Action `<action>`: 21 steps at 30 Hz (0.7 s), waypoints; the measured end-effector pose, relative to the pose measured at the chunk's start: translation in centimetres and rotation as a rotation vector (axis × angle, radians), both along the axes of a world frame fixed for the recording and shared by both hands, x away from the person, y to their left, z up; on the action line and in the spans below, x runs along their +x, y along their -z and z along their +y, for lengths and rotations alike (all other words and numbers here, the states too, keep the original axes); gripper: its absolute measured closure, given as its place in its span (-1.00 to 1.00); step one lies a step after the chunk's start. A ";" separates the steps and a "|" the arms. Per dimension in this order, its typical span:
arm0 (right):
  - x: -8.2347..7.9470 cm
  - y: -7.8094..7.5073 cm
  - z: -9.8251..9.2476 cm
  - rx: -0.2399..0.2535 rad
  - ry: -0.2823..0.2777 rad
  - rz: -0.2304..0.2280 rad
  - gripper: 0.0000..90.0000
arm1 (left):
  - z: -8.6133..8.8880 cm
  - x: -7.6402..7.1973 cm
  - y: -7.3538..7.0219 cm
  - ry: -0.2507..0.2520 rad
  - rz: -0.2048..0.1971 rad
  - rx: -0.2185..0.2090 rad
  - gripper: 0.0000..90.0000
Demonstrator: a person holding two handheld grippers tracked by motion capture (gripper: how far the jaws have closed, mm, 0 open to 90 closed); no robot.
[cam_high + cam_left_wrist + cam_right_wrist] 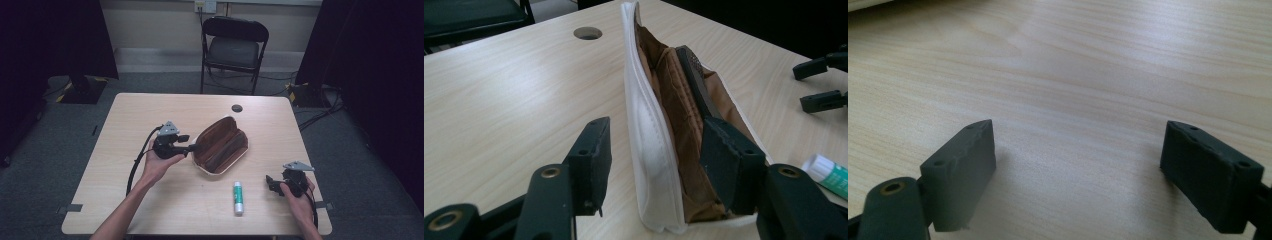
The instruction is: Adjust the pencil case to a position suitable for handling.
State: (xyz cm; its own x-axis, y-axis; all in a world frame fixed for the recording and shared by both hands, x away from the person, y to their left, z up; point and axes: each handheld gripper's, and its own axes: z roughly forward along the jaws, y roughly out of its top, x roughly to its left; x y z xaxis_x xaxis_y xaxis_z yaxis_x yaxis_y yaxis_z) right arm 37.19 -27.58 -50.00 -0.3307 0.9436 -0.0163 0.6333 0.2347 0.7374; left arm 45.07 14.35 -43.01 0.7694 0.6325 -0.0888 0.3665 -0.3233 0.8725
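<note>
Centre of the high view: an open white pouch with brown lining lies on the wooden table. The left gripper, at centre left, is spread, its jaws straddling the pouch's near wall, one inside and one outside. A glue stick lies at lower centre. At lower right, the right gripper is released above bare tabletop.

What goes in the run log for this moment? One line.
left gripper: open, straddling pouch wall | right gripper: open, empty | glue stick: untouched
</note>
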 end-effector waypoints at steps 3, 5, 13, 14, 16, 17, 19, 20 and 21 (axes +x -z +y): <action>0.0 0.0 0.0 0.000 0.000 0.000 -0.70 | -0.4 0.4 0.6 -0.005 0.020 0.011 0.06; 0.0 0.0 0.0 0.000 0.002 0.000 -0.70 | -0.6 0.7 1.0 -0.012 0.040 0.021 0.10; 0.0 0.0 0.0 0.000 0.001 0.000 -0.70 | -0.8 1.2 2.1 0.010 0.070 0.049 0.44; 0.0 0.0 0.0 0.000 0.001 0.000 -0.70 | -0.9 1.3 2.1 0.017 0.071 0.046 0.51; 0.0 0.0 0.0 0.001 0.002 0.001 -0.70 | -1.0 1.3 2.1 0.022 0.067 0.041 0.57; 0.0 0.0 0.0 0.001 0.002 0.001 -0.70 | -1.0 1.3 2.1 0.020 0.072 0.045 0.57; 0.0 0.0 0.0 0.000 0.002 0.000 -0.70 | -0.8 1.4 2.1 0.023 0.083 0.030 0.67; 0.0 0.0 0.0 0.000 0.001 0.001 -0.70 | -0.8 1.4 2.1 0.029 0.084 0.022 0.67; 0.0 0.0 0.0 0.000 0.002 0.000 -0.70 | -0.8 1.4 2.1 0.035 0.082 0.015 0.69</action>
